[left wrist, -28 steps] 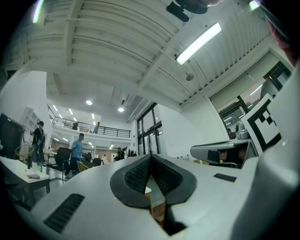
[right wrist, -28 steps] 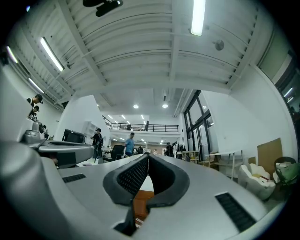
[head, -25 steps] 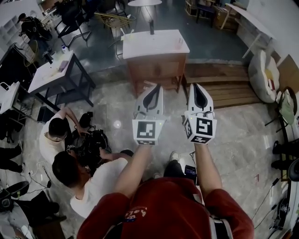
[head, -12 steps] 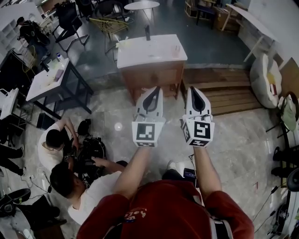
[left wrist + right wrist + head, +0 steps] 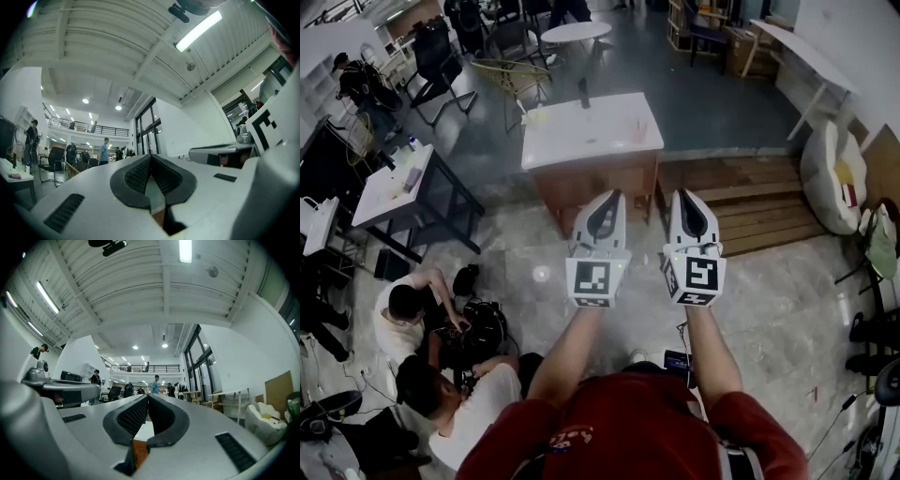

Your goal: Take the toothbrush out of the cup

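Note:
A wooden table with a white top (image 5: 591, 136) stands ahead of me on the marble floor. A small pale cup (image 5: 638, 129) stands near its right side; any toothbrush in it is too small to make out. A dark upright object (image 5: 582, 94) sits at the table's far edge. Held side by side at chest height, short of the table, are my left gripper (image 5: 612, 195) and right gripper (image 5: 684, 194). Both are shut and empty. In the left gripper view the left gripper (image 5: 150, 158) shows its pads meeting. The right gripper (image 5: 147, 397) looks the same in its own view.
Two people crouch on the floor at the left over camera gear (image 5: 473, 323). A black-framed desk (image 5: 403, 183) stands left of the table. Wooden steps (image 5: 750, 202) and a beanbag (image 5: 832, 164) lie to the right. Chairs and a round table (image 5: 575, 32) stand behind.
The table has come closer and lower in the head view. Both grippers stay shut, side by side, a little higher in the frame.

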Action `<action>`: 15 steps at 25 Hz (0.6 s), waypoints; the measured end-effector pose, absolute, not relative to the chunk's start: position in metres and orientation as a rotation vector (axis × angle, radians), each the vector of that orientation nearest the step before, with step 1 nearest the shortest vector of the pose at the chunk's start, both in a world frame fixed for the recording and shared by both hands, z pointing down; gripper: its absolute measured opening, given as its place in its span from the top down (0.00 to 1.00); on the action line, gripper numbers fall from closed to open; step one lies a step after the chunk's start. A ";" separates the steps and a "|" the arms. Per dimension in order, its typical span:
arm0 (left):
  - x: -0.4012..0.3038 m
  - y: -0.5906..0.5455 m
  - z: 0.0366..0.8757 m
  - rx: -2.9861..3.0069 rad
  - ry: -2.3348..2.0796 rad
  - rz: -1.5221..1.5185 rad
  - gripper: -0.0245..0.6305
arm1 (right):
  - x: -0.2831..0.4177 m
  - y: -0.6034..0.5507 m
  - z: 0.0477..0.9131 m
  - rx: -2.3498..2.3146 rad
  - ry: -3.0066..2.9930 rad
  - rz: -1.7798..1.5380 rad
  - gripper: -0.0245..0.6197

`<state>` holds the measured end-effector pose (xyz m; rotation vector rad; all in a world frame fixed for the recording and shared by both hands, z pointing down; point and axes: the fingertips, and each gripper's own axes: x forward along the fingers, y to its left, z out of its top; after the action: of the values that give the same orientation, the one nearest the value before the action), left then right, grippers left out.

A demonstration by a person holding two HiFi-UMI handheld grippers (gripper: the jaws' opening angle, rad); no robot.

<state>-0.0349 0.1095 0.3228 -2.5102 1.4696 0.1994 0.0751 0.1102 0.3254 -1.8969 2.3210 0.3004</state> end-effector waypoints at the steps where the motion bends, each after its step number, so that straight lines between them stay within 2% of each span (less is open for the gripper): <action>1: -0.028 0.104 0.323 -2.508 1.470 0.198 0.92 | 0.083 0.105 0.326 -1.895 2.318 0.298 0.92; 15: 0.002 0.047 0.337 -2.499 1.511 0.171 0.92 | 0.121 0.044 0.338 -1.869 2.311 0.246 0.92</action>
<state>0.0023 0.0472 0.3365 -2.4985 1.5110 0.1712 0.1208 0.0439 0.3384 -1.8685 2.3113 0.2464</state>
